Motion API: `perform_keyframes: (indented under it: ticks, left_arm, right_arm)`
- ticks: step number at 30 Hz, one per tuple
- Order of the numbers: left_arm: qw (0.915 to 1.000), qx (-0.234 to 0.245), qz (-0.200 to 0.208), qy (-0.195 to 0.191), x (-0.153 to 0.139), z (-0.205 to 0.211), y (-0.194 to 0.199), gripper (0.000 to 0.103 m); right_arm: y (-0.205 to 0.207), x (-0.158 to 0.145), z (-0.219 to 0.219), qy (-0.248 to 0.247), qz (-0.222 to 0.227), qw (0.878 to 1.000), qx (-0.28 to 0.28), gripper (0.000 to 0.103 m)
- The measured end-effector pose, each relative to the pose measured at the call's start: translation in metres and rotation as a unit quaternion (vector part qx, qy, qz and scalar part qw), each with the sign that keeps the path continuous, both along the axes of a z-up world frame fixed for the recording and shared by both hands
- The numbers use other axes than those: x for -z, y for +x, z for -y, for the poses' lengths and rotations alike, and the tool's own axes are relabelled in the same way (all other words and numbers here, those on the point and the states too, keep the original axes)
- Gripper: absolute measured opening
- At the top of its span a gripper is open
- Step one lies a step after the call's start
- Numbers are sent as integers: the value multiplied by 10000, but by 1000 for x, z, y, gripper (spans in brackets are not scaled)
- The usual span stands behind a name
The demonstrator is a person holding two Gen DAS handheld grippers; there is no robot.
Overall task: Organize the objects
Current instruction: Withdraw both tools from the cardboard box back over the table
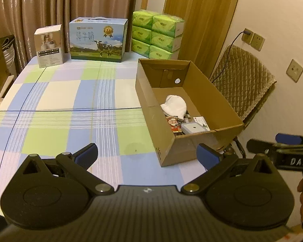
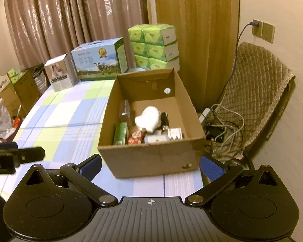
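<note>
An open cardboard box (image 1: 230, 111) (image 2: 149, 159) sits on the right side of the checked tablecloth. Inside lie a white cloth (image 1: 174, 104) (image 2: 149, 119), a red snack packet (image 1: 174, 124) (image 2: 135, 137), a small white device (image 1: 193, 128) (image 2: 156, 139), a green box (image 2: 120, 133) and other small items. My left gripper (image 1: 147, 156) hovers open over the cloth, just left of the box's near corner, holding nothing. My right gripper (image 2: 150, 166) is open and empty in front of the box's near wall; it also shows at the right edge of the left wrist view (image 1: 272, 144).
At the table's far end stand a blue milk carton (image 1: 98, 40) (image 2: 100, 61), a small white product box (image 1: 49, 46) (image 2: 60, 73) and stacked green tissue packs (image 1: 157, 37) (image 2: 154, 46). A padded chair (image 1: 244, 80) (image 2: 258, 92) with cables stands to the right. Bags and boxes (image 2: 14, 92) line the left.
</note>
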State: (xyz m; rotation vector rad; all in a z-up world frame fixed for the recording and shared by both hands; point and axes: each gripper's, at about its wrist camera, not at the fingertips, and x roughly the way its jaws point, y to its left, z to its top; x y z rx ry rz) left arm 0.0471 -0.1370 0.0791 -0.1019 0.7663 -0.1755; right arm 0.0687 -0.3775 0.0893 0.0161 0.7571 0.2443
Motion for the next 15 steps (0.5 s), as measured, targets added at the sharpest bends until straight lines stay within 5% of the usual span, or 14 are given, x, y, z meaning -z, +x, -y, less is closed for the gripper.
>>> perform_keyframes:
  ticks: [15]
  left_arm:
    - [9998,30,-112,188,8,1,-43,102]
  right_arm:
    - [-44,5,-5,-172,-36,9998,-100,101]
